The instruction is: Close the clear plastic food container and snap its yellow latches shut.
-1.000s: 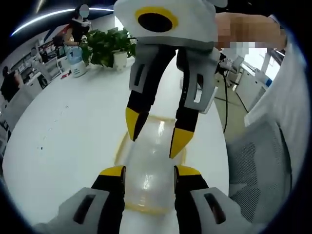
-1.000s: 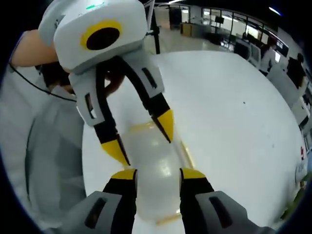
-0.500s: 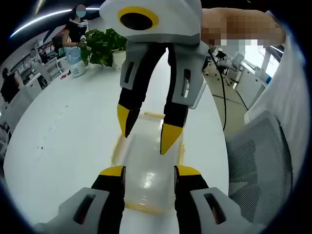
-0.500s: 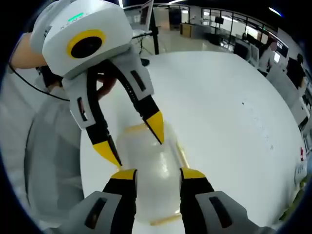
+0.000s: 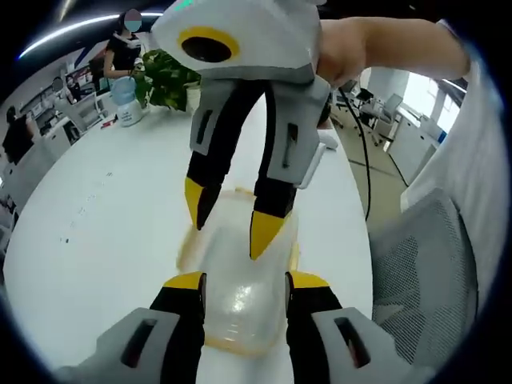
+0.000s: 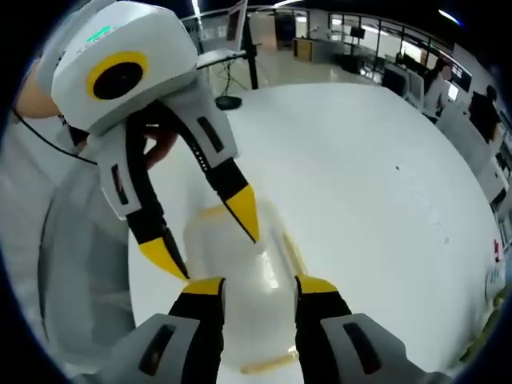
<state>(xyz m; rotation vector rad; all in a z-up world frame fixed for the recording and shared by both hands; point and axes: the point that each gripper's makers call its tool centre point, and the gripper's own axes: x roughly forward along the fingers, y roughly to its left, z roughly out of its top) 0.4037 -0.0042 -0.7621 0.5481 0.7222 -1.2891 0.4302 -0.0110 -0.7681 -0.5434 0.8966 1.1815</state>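
At frame centre, both grippers, left (image 5: 238, 282) and right (image 6: 258, 283), jaws wide, straddle the container (image 5: 240, 276); press the lid evenly before latching

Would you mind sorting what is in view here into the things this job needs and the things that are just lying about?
Part of the job:
- clear plastic food container with yellow latches
- left hand-held gripper, jaws apart
- right hand-held gripper, jaws apart

Just lying about:
- green potted plant in a white pot
- pale blue jug
- grey mesh chair
- round white table
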